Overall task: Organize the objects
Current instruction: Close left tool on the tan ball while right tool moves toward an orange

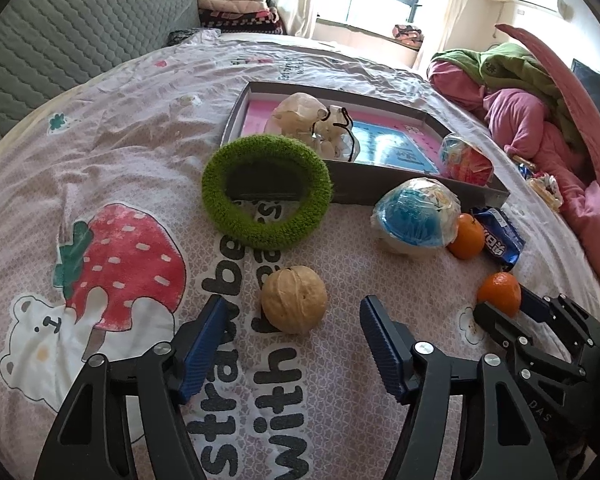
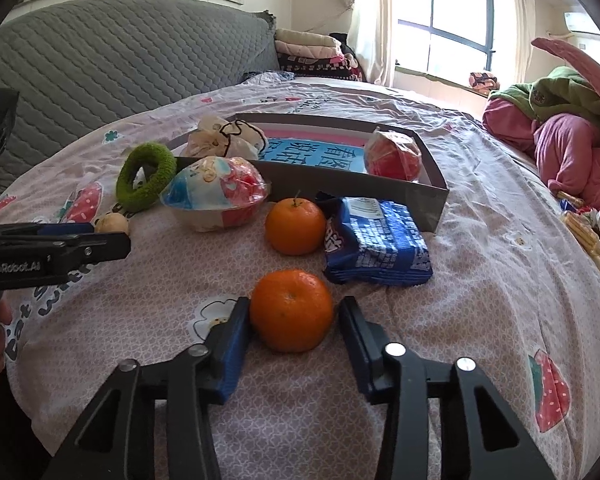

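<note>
Handling the fruit: the small round orange mandarin (image 2: 291, 310) looks light and firm but bruisable. Its peel is smooth and a bit slick, so I'd go for a gentle squeeze across the widest part.
Right jaws: the right gripper (image 2: 294, 316) has closed in on that mandarin. A blue pad sits on each flank at mid-height, the left one plainly in contact and the right one with no gap worth calling. I read that as a hold.
Where it is: the mandarin sits on the pink strawberry-print bed sheet (image 1: 120, 140), not lifted as far as I can tell. It's just in front of a second orange mandarin (image 2: 295, 226) and a crinkly blue snack packet (image 2: 376, 240).
Left jaws: the left gripper (image 1: 293, 316) is standing wide and has hold of nothing. A round tan walnut (image 1: 294, 300) lies on the sheet at the fingertips, with clear space on both sides.
Walnut feel: likely hard, light and ready to roll, so the pads should meet it square across the middle.
Destination guess: the shallow grey cardboard box (image 2: 340, 184) further up the bed already has wrapped items in it, which makes it the likely home for the loose things.
Neighbours: a fuzzy green ring (image 1: 266, 192) leans on the box's near wall. A plastic-wrapped bowl with a blue lid (image 1: 416, 216) sits just beside it.
Watch for: soft bedding gives under a push, so round things may roll away.
</note>
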`<state>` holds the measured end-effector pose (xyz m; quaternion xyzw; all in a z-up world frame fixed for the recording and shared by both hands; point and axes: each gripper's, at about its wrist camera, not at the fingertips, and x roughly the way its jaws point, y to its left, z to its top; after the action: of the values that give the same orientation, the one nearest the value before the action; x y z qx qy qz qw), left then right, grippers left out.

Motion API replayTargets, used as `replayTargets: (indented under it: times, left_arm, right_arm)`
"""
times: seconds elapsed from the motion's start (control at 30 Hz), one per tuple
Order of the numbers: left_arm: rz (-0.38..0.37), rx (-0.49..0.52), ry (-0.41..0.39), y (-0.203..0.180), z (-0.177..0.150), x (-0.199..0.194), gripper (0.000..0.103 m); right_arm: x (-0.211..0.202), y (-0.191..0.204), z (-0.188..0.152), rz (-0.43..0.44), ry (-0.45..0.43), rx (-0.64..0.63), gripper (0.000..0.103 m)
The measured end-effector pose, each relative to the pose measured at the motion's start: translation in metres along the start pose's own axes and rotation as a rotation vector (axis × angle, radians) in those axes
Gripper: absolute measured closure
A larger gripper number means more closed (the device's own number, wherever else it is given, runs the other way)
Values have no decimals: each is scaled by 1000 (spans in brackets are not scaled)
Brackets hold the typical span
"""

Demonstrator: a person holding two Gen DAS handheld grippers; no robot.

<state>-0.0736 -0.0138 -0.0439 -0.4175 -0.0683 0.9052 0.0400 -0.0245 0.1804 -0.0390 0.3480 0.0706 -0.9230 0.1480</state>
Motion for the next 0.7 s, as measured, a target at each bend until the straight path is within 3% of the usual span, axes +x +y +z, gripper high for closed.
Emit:
replayTargets:
  times: [0.33,0.57,0.63,0.7]
  left_arm:
    - [7,-15,3,4,2,4,49]
    - [13,16,-3,-6,2,7,61]
    - [17,28,-5,-9,2,7,69]
    - [27,51,-11,-12,1,8,69]
  right_arm:
    - [0,1,0,2,-1,-2,63]
    - [-1,1,-1,9,-1,-3,63]
    - [-1,2,-1,14,-2,-7,63]
    - [-2,4,-1,20,-4,-12,64]
